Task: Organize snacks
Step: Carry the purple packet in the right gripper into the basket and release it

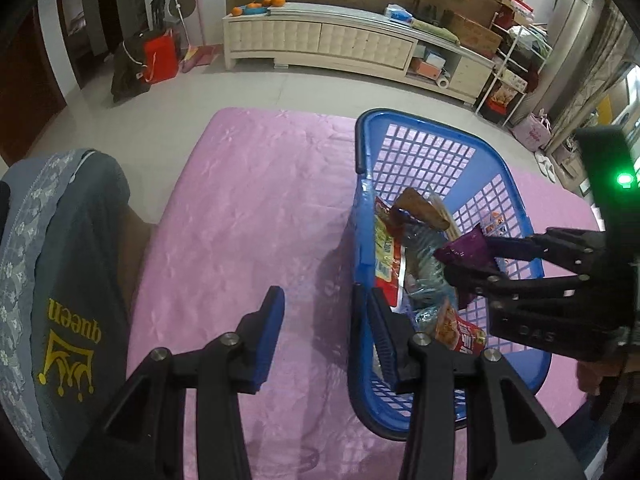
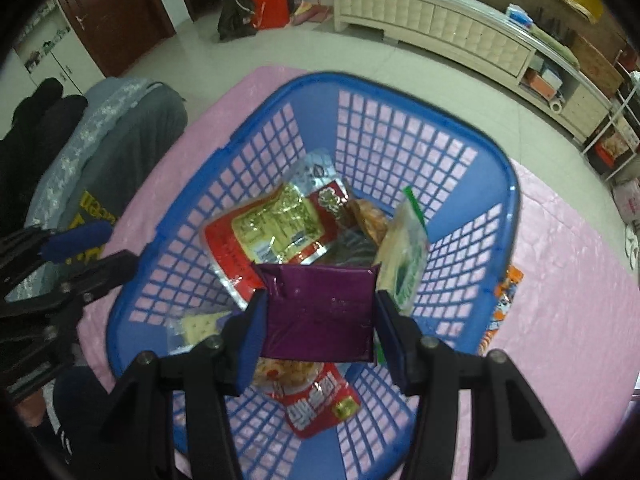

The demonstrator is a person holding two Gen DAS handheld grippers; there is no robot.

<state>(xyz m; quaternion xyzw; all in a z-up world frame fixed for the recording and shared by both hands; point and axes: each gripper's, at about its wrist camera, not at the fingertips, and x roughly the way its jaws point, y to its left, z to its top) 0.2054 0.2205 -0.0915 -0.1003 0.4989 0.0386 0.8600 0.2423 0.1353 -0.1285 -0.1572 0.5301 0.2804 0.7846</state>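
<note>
Right gripper [image 2: 318,334] fingers grip a purple packet [image 2: 320,312] above the blue basket [image 2: 508,184]; left gripper [image 1: 320,332] open, straddling its rim.

Glossy plastics on sheened cloth

The blue basket [image 2: 508,200] is smooth latticed plastic; the purple packet [image 2: 320,312] is glossy foil-like film; the pink tablecloth [image 1: 240,208] is faintly shiny fabric.

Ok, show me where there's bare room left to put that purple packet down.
The pink cloth lies bare between the grey clothing and the blue basket. Inside the basket, packets crowd the middle; the far corner shows open floor. The right gripper holds the purple packet above the pile.
</note>
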